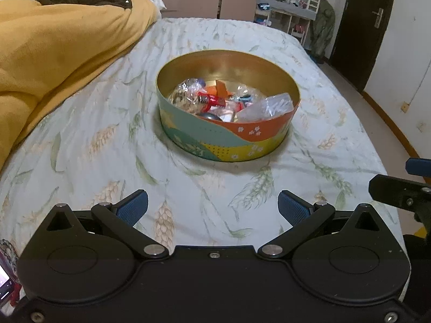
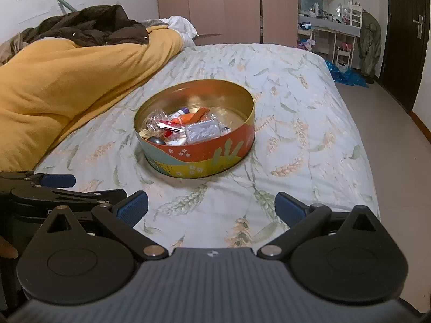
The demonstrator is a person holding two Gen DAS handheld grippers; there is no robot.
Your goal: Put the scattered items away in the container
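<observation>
A round tin [image 1: 242, 141] with a gold inside and a green, orange and yellow wall stands on the bed; it also shows in the right wrist view [image 2: 204, 158]. Inside lie several small items: clear plastic packets [image 1: 269, 106], a red tube [image 1: 211, 99], an orange piece [image 2: 188, 118] and a dark round object [image 2: 156, 141]. My left gripper [image 1: 212, 207] is open and empty, well short of the tin. My right gripper [image 2: 211, 207] is open and empty, also short of the tin. The right gripper shows at the left wrist view's right edge [image 1: 414, 177].
The bed has a pale floral sheet [image 1: 107, 148]. A yellow blanket [image 1: 54, 53] with a dark jacket [image 2: 89, 27] on top lies along the left. The bed edge and bare floor [image 2: 390, 134] are at the right, with a dark door [image 2: 406, 40], wardrobes and cluttered shelves behind.
</observation>
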